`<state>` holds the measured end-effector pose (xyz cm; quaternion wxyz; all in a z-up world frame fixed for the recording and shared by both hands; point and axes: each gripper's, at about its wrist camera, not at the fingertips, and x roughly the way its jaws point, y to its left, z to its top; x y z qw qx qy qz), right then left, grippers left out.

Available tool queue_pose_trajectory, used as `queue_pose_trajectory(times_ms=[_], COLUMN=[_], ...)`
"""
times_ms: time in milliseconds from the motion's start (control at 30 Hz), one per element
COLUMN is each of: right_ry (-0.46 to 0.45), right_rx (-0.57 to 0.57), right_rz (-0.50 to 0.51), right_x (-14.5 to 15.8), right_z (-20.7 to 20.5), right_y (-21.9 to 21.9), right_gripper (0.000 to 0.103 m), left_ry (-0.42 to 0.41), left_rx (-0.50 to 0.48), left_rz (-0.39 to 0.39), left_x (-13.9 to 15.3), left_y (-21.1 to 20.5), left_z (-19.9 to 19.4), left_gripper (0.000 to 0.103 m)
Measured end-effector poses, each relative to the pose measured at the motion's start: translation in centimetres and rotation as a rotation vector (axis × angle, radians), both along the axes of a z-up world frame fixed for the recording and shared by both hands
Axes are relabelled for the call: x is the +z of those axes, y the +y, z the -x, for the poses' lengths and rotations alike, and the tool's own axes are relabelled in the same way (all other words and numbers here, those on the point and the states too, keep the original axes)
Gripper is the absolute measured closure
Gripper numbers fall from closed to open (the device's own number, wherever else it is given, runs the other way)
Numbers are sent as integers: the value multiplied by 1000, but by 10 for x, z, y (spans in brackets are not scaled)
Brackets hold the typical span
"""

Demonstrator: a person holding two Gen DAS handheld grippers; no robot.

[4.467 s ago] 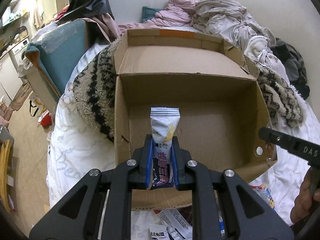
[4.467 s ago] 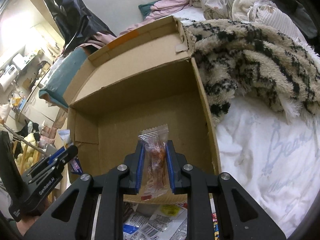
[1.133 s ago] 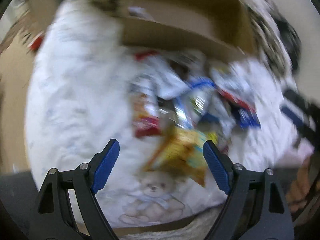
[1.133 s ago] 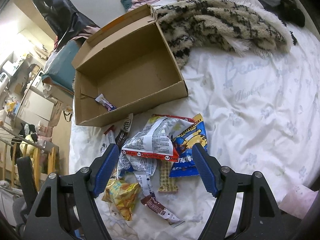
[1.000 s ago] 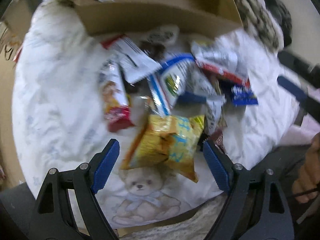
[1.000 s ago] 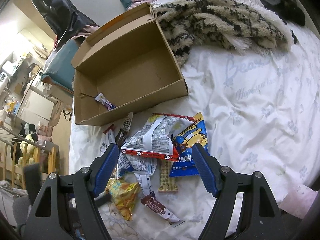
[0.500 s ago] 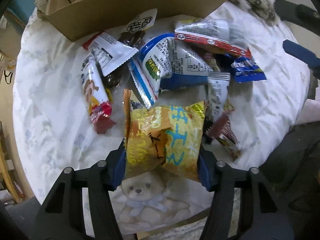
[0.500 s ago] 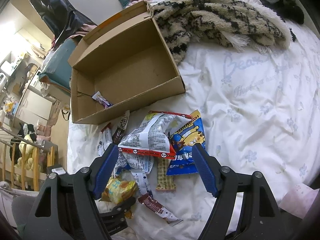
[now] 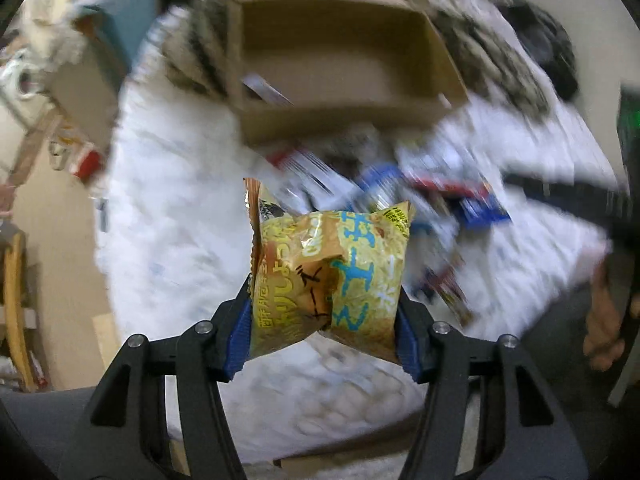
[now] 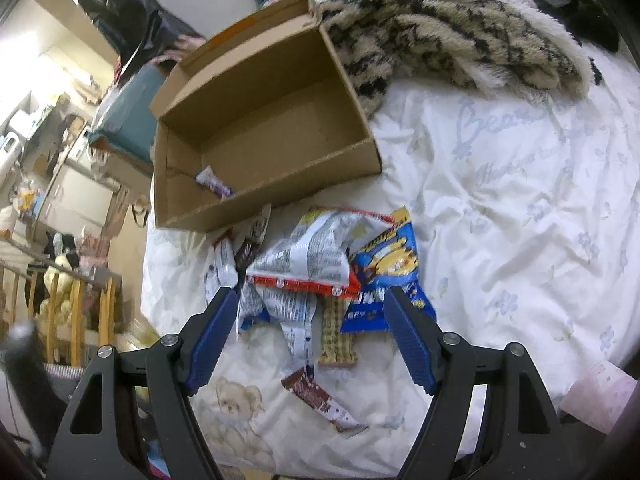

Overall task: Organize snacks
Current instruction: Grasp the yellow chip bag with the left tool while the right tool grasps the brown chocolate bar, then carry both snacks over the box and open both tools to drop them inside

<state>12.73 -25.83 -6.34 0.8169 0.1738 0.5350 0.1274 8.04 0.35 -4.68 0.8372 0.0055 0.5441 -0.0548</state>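
1. Now my left claw (image 9: 324, 332) is pinching the yellow snack bag (image 9: 328, 276) by its lower half, blue pads pressed into both sides, and the bag hangs clear above the bed (image 9: 168, 216). The jaws have just been closing, with the bag between them.
2. My right claw (image 10: 310, 328) stands spread and empty over the snack pile (image 10: 316, 272), which lies on the bed just in front of the cardboard box (image 10: 192, 204).
3. To do this step well, I judge the bag should travel high enough to clear the box's near wall, then be let go low over the bare floor, beside the 1 small purple-and-white packet (image 10: 214, 183) lying in the left corner.
4. I would keep the pinch gentle: the bag is puffy, air-filled film, creased where the pads bite, and likely to slip or crush its contents if squeezed harder.
5. Film wrappers in the pile are glossy and crinkled; the big white one with a red edge (image 10: 308, 264) is slack and folded, the blue bag (image 10: 390, 268) flat.
6. Corrugated cardboard makes the box stiff, shallow and open-topped. The bed sheet is soft, wrinkled cotton, and a shaggy patterned blanket (image 10: 448, 24) lies against the box's right side.
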Motion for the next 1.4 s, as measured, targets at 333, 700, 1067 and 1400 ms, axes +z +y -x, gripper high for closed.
queue_pose_trajectory(times_ms=[333, 700, 1067, 1400], right_ry=[241, 320, 22, -99], right_rx=[292, 399, 354, 273], right_rz=[222, 295, 59, -42], right_x=[-64, -87, -17, 10], right_z=[11, 26, 24, 18], right_y=[59, 74, 67, 50], right_gripper=[29, 86, 86, 86], left_ry=[17, 16, 4, -80], left_rx=[198, 202, 204, 130], left_rz=[37, 37, 6, -26], left_x=[-13, -13, -16, 5], left_y=[31, 30, 26, 17], left_z=[-26, -25, -23, -33], left_gripper=[47, 47, 47, 47])
